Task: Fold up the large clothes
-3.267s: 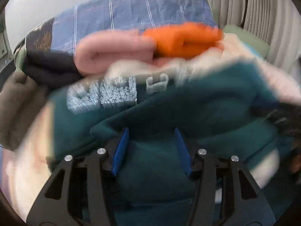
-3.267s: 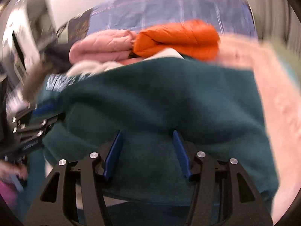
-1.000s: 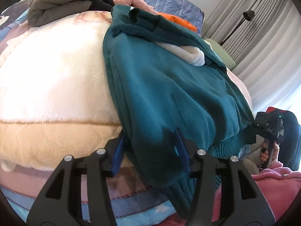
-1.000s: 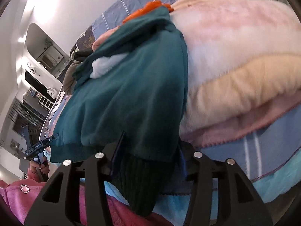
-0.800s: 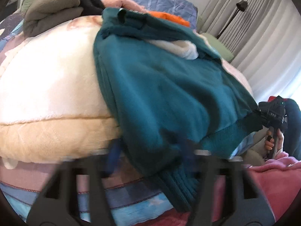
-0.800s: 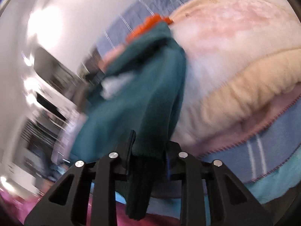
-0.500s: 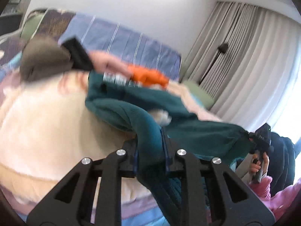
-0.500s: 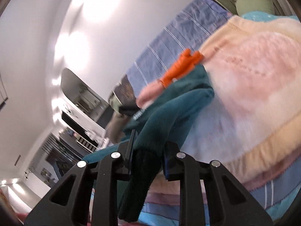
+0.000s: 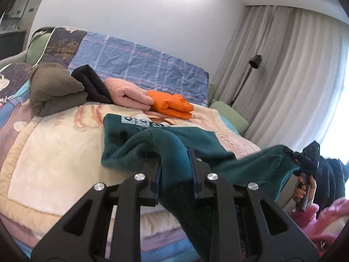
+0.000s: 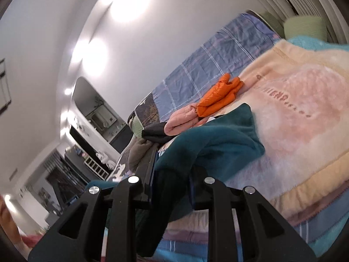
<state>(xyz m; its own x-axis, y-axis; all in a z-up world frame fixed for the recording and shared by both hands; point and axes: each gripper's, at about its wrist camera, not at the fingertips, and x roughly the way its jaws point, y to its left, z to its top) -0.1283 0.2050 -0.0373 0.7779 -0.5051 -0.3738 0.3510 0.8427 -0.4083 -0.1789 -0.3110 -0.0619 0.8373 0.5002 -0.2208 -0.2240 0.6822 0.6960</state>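
We hold the teal sweatshirt (image 9: 174, 144) by its ribbed hem, one corner in each gripper: the left gripper (image 9: 175, 170) is pinched on a bunched fold of the fabric, and the right gripper (image 10: 172, 179) is likewise clamped on the dark ribbed edge, which hangs down between its fingers. The far part of the garment, with its printed white lettering, lies on the cream and pink blanket (image 9: 54, 144) that covers the bed, while the near part is lifted clear and spans between our two grips. We judge this hold serves the fold: with both hem corners raised, we can carry the bottom edge toward the far end and lay it over the body. In the left view the right gripper (image 9: 305, 157) shows at the far right, off the bed's edge, so the hem is stretched fairly wide. Beyond the sweatshirt, along the blue plaid headboard cover (image 9: 139, 65), sits a row of folded clothes: an olive-brown bundle (image 9: 54, 89), a black piece (image 9: 91, 83), a pink jacket (image 9: 128, 93) and an orange jacket (image 9: 172, 104). They lie near the sweatshirt's far edge, so the fold should land short of them. To the left and right of the garment the blanket offers open room.
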